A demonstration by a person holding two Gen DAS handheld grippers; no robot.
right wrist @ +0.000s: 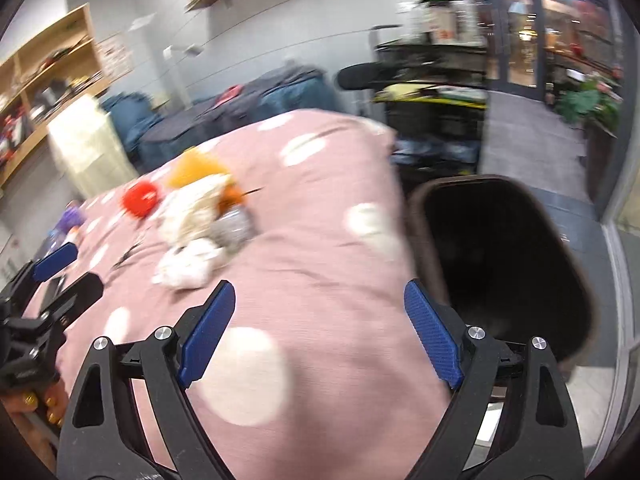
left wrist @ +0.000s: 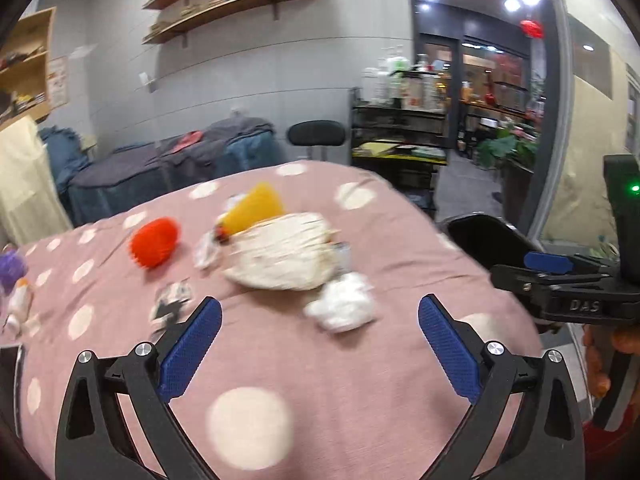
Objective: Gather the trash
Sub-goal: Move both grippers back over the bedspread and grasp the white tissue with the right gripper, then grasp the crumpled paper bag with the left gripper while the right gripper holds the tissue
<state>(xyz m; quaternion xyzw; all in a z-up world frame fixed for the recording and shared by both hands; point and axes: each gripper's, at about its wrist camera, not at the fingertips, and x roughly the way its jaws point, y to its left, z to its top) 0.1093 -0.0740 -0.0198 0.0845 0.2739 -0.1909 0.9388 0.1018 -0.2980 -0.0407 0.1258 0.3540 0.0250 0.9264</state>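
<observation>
The trash lies in a loose cluster near the middle of the table, on a pink cloth with pale dots [left wrist: 360, 380]. The nearest piece is a crumpled white paper wad [left wrist: 342, 306]; just behind it, touching or nearly so, sits a larger crumpled cream wrapper [left wrist: 280, 256], and a small black-and-white scrap [left wrist: 170, 304] lies apart toward the left. A spiky orange ball [left wrist: 154, 246] and a yellow cone-shaped item [left wrist: 256, 204] rest farther back; whether these count as trash cannot be told from the blurred frames.

The paper wad lies directly ahead of the left gripper [left wrist: 320, 344], slightly toward its right finger, with bare cloth between. From the right gripper [right wrist: 320, 332] the same wad [right wrist: 188, 264] lies ahead and to the left, outside the line of the fingers. The left hand is judged the nearer. The wad is roughly round, with no clear long axis, so no particular wrist roll appears necessary.

A dark, oval-mouthed bin [right wrist: 500, 264] stands beside the table's right edge, immediately ahead of the right gripper's right finger.

Both grippers stand wide apart and empty. The pads are blue and ribbed; the arms are black plastic. The wad looks light and compressible; the cloth is soft and wrinkled and may catch a low fingertip.
</observation>
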